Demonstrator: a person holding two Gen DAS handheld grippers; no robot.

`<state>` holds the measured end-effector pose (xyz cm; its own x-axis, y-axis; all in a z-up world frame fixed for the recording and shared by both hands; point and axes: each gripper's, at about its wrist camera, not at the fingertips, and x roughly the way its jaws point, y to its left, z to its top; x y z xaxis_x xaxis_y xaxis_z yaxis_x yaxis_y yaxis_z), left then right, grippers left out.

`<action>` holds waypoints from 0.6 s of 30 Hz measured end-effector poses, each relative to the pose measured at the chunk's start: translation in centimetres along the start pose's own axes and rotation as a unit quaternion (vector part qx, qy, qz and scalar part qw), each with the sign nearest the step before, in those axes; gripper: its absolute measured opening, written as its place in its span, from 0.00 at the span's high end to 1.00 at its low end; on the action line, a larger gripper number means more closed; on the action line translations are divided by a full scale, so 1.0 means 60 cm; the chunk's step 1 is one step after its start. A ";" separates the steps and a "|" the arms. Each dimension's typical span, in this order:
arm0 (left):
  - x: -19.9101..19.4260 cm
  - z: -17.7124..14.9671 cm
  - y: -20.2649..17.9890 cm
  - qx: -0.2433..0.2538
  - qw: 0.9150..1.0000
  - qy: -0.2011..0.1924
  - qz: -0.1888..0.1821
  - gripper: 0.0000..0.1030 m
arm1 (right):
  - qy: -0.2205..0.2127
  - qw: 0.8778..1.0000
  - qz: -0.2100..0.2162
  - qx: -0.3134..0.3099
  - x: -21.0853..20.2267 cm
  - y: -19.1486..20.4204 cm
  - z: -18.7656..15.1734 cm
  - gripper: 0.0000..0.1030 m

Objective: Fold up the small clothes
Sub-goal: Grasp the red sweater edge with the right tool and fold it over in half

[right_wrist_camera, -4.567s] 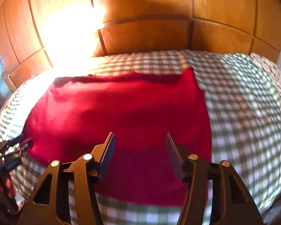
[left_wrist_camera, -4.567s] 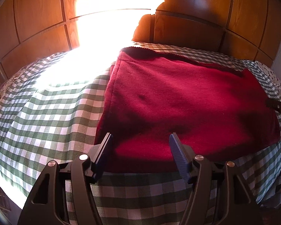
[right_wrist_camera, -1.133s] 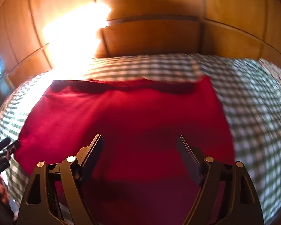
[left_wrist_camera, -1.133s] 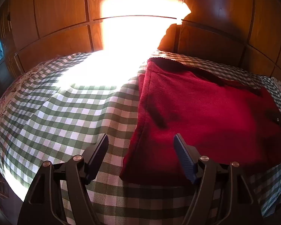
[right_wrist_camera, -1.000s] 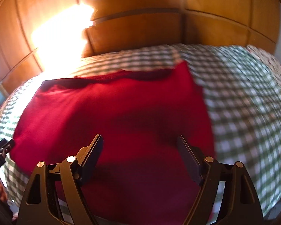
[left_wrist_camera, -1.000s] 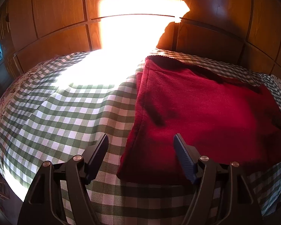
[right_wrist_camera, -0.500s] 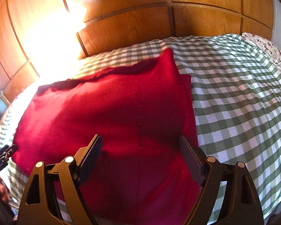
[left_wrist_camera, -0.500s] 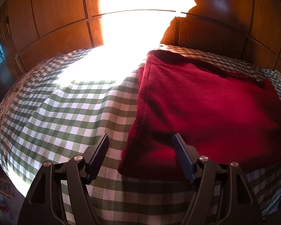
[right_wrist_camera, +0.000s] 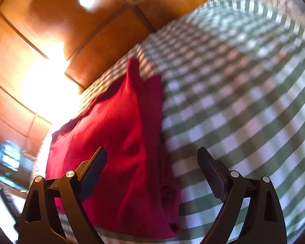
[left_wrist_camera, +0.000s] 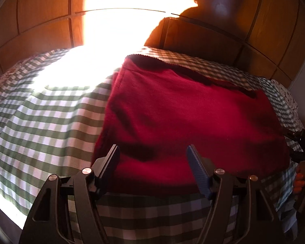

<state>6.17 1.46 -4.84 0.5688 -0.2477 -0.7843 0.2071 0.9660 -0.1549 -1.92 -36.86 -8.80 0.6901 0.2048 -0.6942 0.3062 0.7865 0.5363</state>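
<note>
A dark red garment (left_wrist_camera: 183, 118) lies flat and folded on the green-and-white checked bedcover (left_wrist_camera: 46, 118). My left gripper (left_wrist_camera: 152, 160) is open and empty, hovering just above the garment's near edge, towards its near left corner. In the right wrist view the garment (right_wrist_camera: 120, 142) fills the left half, with its right edge and near right corner between the fingers. My right gripper (right_wrist_camera: 151, 162) is open wide and empty, above that right edge. The right gripper also shows at the far right of the left wrist view (left_wrist_camera: 303, 142). The right wrist view is blurred.
A wooden panelled headboard (left_wrist_camera: 223, 20) runs along the far side of the bed, with a bright sun patch (left_wrist_camera: 120, 30) on it and on the cover. The checked cover (right_wrist_camera: 244, 101) stretches to the right of the garment. The bed's near edge lies just below both grippers.
My right gripper has swung to the right and tilted, so the garment's right edge is now between its fingers. My left gripper has shifted right, over the garment's near edge. Both stay open.
</note>
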 end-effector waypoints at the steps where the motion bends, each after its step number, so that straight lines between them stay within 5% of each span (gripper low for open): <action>1: 0.009 -0.002 -0.002 0.001 1.000 0.008 -0.001 0.38 | 0.003 1.000 0.007 -0.003 0.001 0.002 -0.003 0.13; 10: 0.043 0.002 -0.025 0.028 0.999 0.018 0.026 0.36 | 0.042 0.996 0.074 -0.024 0.028 0.032 -0.036 0.33; 14: 0.042 0.003 -0.018 0.027 0.999 0.015 0.025 0.36 | 0.060 0.994 0.089 -0.022 0.041 0.046 -0.037 0.65; 18: 0.038 0.000 -0.016 0.023 0.999 0.013 0.020 0.36 | 0.060 0.993 0.097 -0.031 0.037 0.076 -0.035 0.70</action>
<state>7.30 -0.01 -6.48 0.5561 -0.2065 -0.8050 0.2219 0.9704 -0.0956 -0.35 -31.62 -8.92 0.6487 0.4211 -0.6339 0.1309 0.7589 0.6380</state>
